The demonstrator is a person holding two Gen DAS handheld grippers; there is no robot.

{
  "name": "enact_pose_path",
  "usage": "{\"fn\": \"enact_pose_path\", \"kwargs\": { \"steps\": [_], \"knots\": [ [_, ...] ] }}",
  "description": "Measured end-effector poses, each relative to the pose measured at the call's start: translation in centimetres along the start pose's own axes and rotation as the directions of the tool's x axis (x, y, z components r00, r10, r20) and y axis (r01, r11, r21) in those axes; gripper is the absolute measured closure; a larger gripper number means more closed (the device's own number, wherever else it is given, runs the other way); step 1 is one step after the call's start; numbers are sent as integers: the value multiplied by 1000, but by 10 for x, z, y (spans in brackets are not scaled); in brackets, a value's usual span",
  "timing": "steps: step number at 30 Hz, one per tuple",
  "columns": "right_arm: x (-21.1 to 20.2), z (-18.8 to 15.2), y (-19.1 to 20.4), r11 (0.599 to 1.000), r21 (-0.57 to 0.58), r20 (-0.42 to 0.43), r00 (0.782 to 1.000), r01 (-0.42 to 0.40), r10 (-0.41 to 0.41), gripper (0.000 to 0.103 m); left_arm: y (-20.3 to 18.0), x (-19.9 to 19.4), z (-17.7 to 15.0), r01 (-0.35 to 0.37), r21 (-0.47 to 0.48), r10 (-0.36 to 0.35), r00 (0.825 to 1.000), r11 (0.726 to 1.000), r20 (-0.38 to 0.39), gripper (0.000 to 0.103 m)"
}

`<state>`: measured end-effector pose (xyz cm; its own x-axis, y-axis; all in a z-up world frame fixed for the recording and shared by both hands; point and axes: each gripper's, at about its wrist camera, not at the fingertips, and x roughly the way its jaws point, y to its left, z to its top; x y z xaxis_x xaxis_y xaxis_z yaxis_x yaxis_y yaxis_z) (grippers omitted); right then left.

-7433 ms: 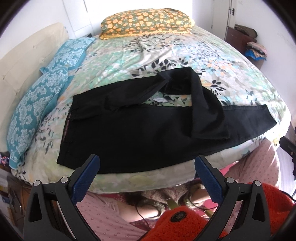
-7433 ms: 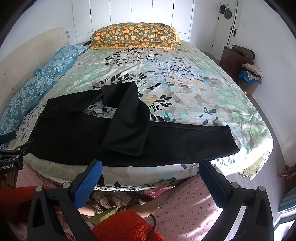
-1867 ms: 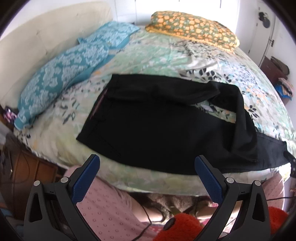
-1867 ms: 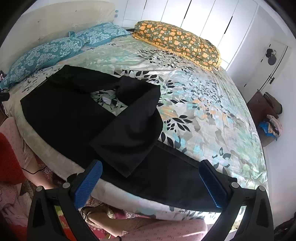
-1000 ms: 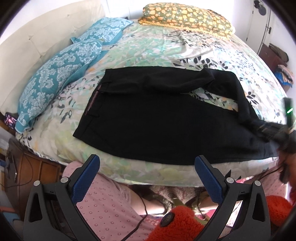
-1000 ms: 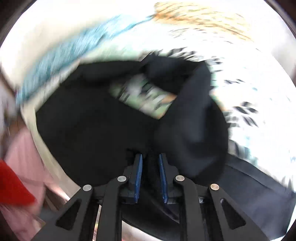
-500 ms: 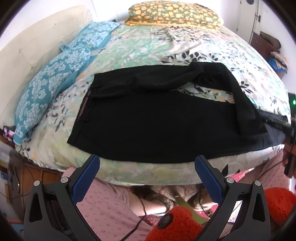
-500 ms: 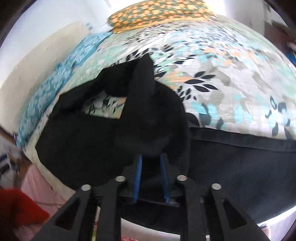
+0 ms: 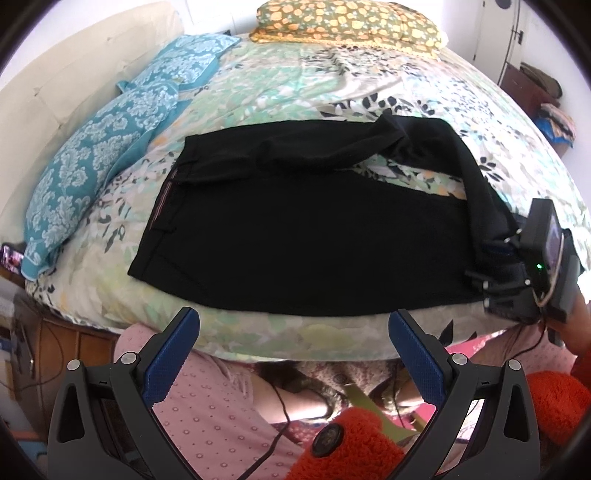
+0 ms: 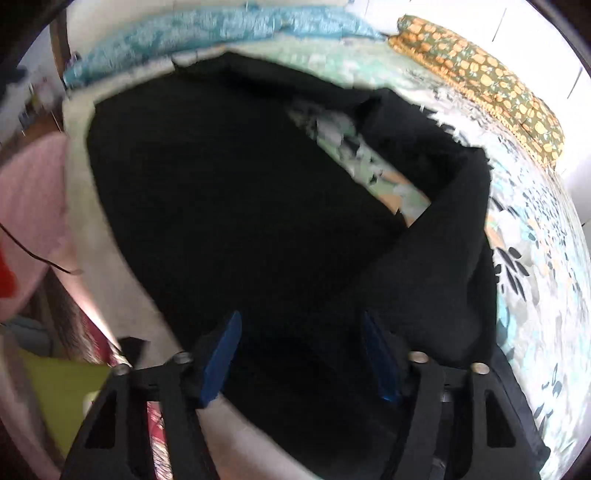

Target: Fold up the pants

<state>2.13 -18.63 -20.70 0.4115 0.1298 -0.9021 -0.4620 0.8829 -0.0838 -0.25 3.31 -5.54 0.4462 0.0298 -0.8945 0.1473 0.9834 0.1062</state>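
Note:
Black pants [image 9: 306,236] lie across the near side of the bed, waistband at the left, with the far leg bent back over the near one at the right. My left gripper [image 9: 293,354] is open and empty, held off the bed's near edge. My right gripper [image 10: 301,354] is open with its jaws over the black fabric [image 10: 240,229] near the bent leg's end; it also shows in the left wrist view [image 9: 524,273] at the pants' right side.
The floral bedspread [image 9: 332,85] covers the bed. Teal pillows [image 9: 103,147] lie along the left, an orange pillow [image 9: 351,22] at the far end. A dresser with clothes [image 9: 543,96] stands at the right. My pink-clad legs [image 9: 207,406] are below the bed edge.
My right gripper was shut on the bent leg's end half a second ago; now its jaws stand open over the fabric. The left gripper stays open and has shifted slightly.

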Motion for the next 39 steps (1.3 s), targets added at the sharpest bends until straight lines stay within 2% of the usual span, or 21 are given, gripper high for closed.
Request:
{"fn": "enact_pose_path", "kwargs": {
  "steps": [1, 3, 6, 9, 11, 14, 17, 19, 22, 25, 26, 27, 28, 31, 32, 33, 35, 36, 37, 38, 39],
  "knots": [
    [-3, 1, -9, 999, 39, 2, 1000, -1, 1, 83, 3, 0, 0, -7, -7, 7, 1000, 1000, -4, 1],
    [-24, 8, -43, 985, 171, 51, 999, -7, -2, 87, 10, 0, -1, -24, -29, 24, 1000, 999, -11, 1],
    [-62, 21, -109, 956, 290, 116, 991, 33, -70, 88, 16, 6, 0, -31, -65, 29, 999, 997, -33, 1],
    [-103, 39, -201, 915, 378, 147, 967, 140, -208, 88, 11, 15, 6, -20, -66, 15, 998, 998, -66, 1],
    [-123, 46, -257, 876, 440, 144, 948, 197, -285, 88, 1, 15, 10, -19, -36, 16, 998, 999, -64, 1],
    [-130, 41, -325, 812, 541, 100, 942, 220, -321, 88, -15, 9, 16, -44, 29, 45, 998, 999, -36, 1],
    [-118, 28, -357, 778, 575, 38, 942, 252, -334, 91, -26, 8, 22, -69, 73, 71, 997, 995, -23, 1],
    [-104, 18, -375, 767, 567, -16, 935, 301, -355, 92, -31, 11, 25, -74, 88, 77, 996, 993, -35, 1],
    [-88, 4, -405, 746, 548, -79, 912, 378, -403, 93, -37, 18, 29, -76, 107, 83, 994, 991, -66, 1],
    [-83, -1, -425, 732, 532, -101, 891, 424, -443, 93, -48, 17, 33, -86, 137, 96, 993, 987, -68, 1],
    [-77, 4, -437, 728, 516, -110, 878, 452, -466, 95, -52, 16, 34, -92, 148, 103, 992, 985, -67, 1],
    [-75, 8, -442, 722, 503, -118, 865, 476, -488, 103, -56, 16, 34, -98, 161, 109, 992, 982, -66, 1],
    [-76, 14, -450, 712, 499, -118, 853, 493, -508, 103, -60, 16, 35, -101, 173, 115, 991, 980, -67, 1],
    [-75, 22, -472, 697, 525, -115, 852, 489, -511, 103, -70, 18, 36, -111, 205, 128, 989, 973, -75, 1],
    [-74, 21, -477, 695, 547, -102, 861, 468, -499, 103, -74, 18, 36, -115, 216, 134, 988, 970, -78, 1],
    [-73, 17, -481, 698, 576, -83, 880, 426, -469, 103, -76, 18, 37, -118, 226, 138, 987, 967, -76, 1],
    [-61, 0, -489, 690, 650, -65, 928, 318, -367, 93, -79, 16, 38, -122, 236, 141, 988, 964, -65, 1],
    [-52, -13, -494, 678, 688, -68, 953, 259, -295, 62, -80, 15, 39, -125, 239, 143, 988, 963, -58, 1],
    [-43, -26, -494, 664, 710, -83, 964, 234, -252, 32, -80, 16, 40, -126, 240, 143, 988, 962, -55, 1],
    [-34, -36, -492, 657, 722, -93, 971, 219, -221, 29, -81, 17, 40, -124, 240, 141, 988, 963, -58, 1],
    [-24, -47, -489, 652, 731, -109, 977, 204, -183, 29, -81, 21, 41, -119, 238, 138, 988, 964, -67, 1]
  ]
}}
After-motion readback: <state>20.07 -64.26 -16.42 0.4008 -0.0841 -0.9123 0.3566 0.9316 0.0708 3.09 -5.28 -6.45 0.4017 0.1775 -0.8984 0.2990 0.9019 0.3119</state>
